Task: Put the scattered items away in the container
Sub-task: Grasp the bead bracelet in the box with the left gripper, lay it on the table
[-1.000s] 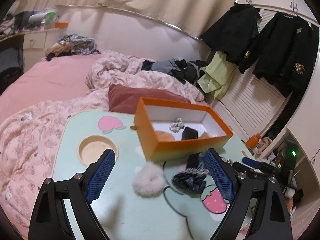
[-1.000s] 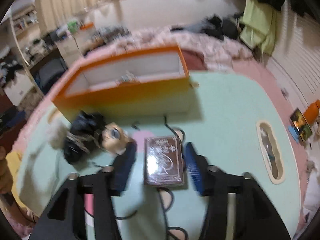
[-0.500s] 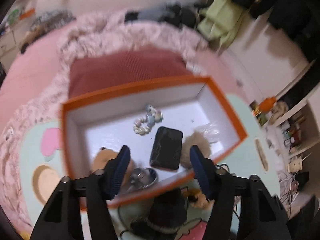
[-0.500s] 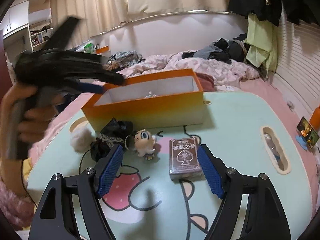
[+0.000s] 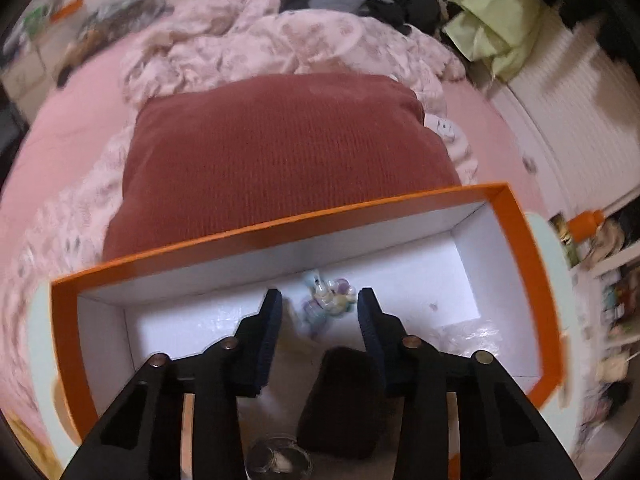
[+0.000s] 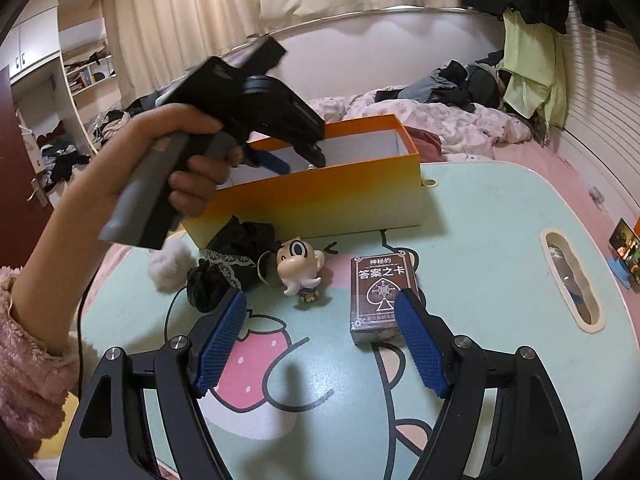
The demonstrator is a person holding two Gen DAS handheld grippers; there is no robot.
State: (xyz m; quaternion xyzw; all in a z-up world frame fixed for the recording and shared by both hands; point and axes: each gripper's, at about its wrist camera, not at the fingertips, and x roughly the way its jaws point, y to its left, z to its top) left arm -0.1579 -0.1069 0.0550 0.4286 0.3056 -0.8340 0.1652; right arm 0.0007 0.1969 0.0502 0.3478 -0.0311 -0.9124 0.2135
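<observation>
The orange box with a white inside holds a bead bracelet, a black case and a small round tin. My left gripper hangs over the box's inside, fingers parted, nothing between them; it also shows in the right wrist view. My right gripper is open above the table. Ahead of it lie a card deck, a cartoon figure keychain, a black lace scrunchie and a white fluffy pompom, all in front of the box.
The mint table has a slot cut-out at the right. A red cushion and rumpled pink bedding lie behind the box. Clothes hang at the right.
My left gripper has moved from the table up and over the box and narrowed its opening. My right gripper has pulled back from the card deck and opened wider.
</observation>
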